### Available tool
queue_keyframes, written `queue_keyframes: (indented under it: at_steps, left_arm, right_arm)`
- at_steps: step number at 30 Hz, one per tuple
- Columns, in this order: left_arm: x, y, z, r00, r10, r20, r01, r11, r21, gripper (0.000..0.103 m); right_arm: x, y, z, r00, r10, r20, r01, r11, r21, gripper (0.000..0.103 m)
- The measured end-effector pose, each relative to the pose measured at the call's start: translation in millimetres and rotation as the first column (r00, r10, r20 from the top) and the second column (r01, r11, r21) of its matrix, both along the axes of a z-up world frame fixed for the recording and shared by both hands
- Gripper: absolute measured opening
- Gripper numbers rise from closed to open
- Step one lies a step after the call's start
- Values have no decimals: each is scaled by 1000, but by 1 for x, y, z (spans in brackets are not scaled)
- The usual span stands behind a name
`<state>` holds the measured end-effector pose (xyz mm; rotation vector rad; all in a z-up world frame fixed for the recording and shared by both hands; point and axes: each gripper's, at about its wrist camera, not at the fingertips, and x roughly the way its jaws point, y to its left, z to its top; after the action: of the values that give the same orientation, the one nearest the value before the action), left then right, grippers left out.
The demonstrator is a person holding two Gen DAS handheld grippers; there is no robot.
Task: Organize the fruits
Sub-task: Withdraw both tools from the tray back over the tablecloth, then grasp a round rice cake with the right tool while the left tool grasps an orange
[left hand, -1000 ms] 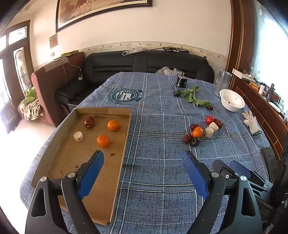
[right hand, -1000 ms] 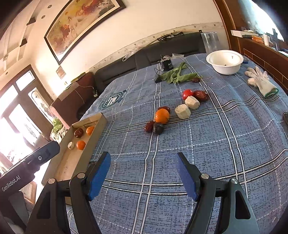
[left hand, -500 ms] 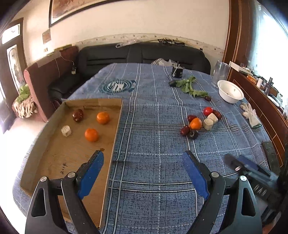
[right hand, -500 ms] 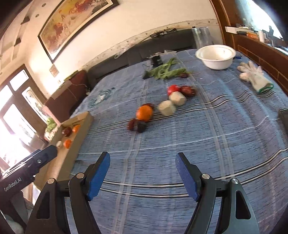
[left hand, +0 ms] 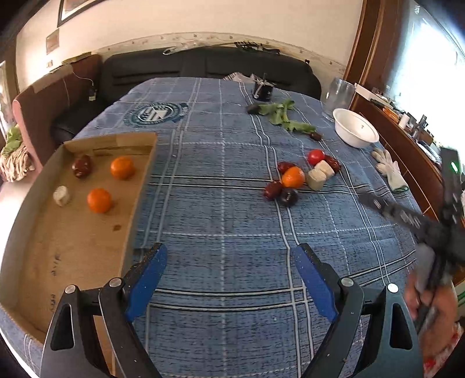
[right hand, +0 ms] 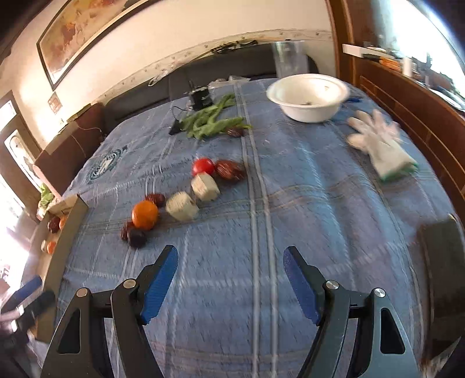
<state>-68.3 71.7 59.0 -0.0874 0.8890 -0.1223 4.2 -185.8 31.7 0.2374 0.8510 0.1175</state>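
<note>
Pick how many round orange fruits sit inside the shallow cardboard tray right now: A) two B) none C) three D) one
A: the left wrist view shows two round orange fruits inside the shallow cardboard tray; a third orange one lies out on the blue plaid tablecloth.

Bare tablecloth (right hand: 232, 232) separates the right gripper (right hand: 230, 263) from the fruit cluster (right hand: 180, 197)

A black sofa (left hand: 203, 72) is standing against the pale wall (left hand: 203, 20), a framed painting (right hand: 87, 37) hanging above. A red armchair (left hand: 37, 101) is sitting left. Daylight is pouring through the window (left hand: 430, 72) over a wooden sideboard (right hand: 412, 110).
</note>
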Motion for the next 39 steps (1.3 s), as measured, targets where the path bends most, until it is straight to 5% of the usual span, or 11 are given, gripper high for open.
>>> queue_keyframes:
  at_steps: [4,11,15,23,27,31,39]
  left_arm:
    - [3,0,-3,1000,2,-10,-2,1000,1,89]
    - [11,0,-10,999,-6,-31,6,1000,2,88]
    - [17,-6,-13,999,-25,-42,25,1000,-2,88]
    - [43,-22,-7,997,-75,-14,75,997,-11,88]
    - [59,-41,-5,992,-123,17,123,992,24,86]
    - [70,-55,-8,986,-162,30,160,985,66,69]
    - [76,-40,-26,991,-129,-26,130,991,37,68]
  right_arm:
    - [38,22,-1,1000,27,1,-27,1000,-12,79]
    - [69,62,-20,996,59,-67,-65,994,-86,63]
    - [62,67,-19,994,88,-60,-93,992,-81,46]
    - [26,36,-6,999,-38,4,38,982,-185,42]
    - [31,-3,-21,994,-100,-45,98,994,-46,42]
    - [34,-16,-14,1000,-22,19,19,988,156,42]
    - [63,42,-27,990,138,-21,-135,986,95,44]
